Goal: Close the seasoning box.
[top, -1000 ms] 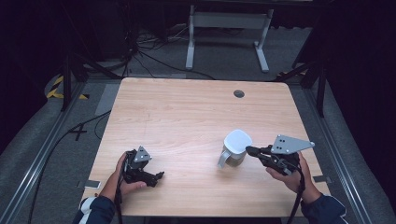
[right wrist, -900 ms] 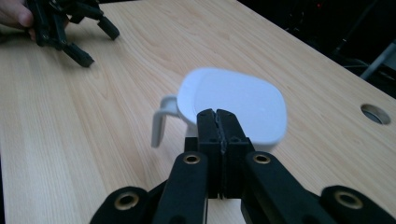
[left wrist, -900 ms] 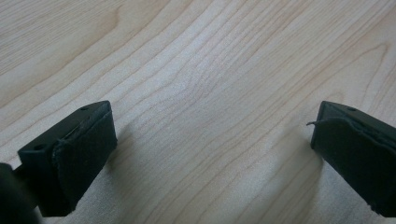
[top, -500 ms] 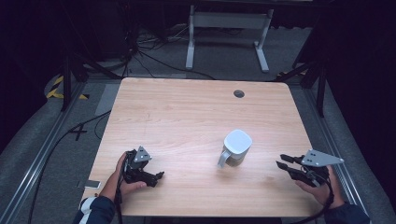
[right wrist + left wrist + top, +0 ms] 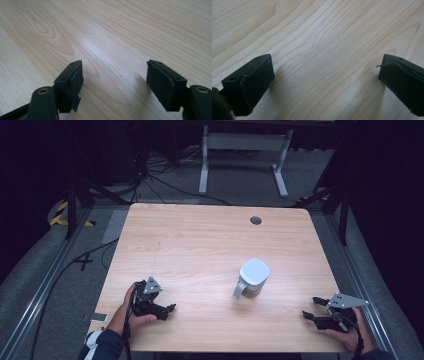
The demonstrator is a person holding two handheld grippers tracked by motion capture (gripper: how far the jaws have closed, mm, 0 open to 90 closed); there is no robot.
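Jaws on both tools stand wide apart with nothing between them. In the right gripper view the right gripper [image 5: 115, 82] shows two black padded jaws low over bare wood grain, and the left gripper view gives the same picture for the left gripper [image 5: 324, 82]. In the high view the right gripper [image 5: 314, 309] sits at the lower right of the frame near the table [image 5: 200, 240] edge, pointing toward the middle; the left gripper [image 5: 167, 309] rests at the lower left, held in a hand.

Between them, a little right of centre and somewhat higher in the frame, stands the white mug [image 5: 252, 277], upright, its handle turned toward the lower left. It is well apart from both tools, though nearer the right one.

Judging by that, the right gripper is the one to take it. A good approach would come in level from the lower right, jaws kept spread, and close on the mug's wall rather than the handle, which faces away. Closing slowly should keep the mug from tipping or skidding on the smooth wood.
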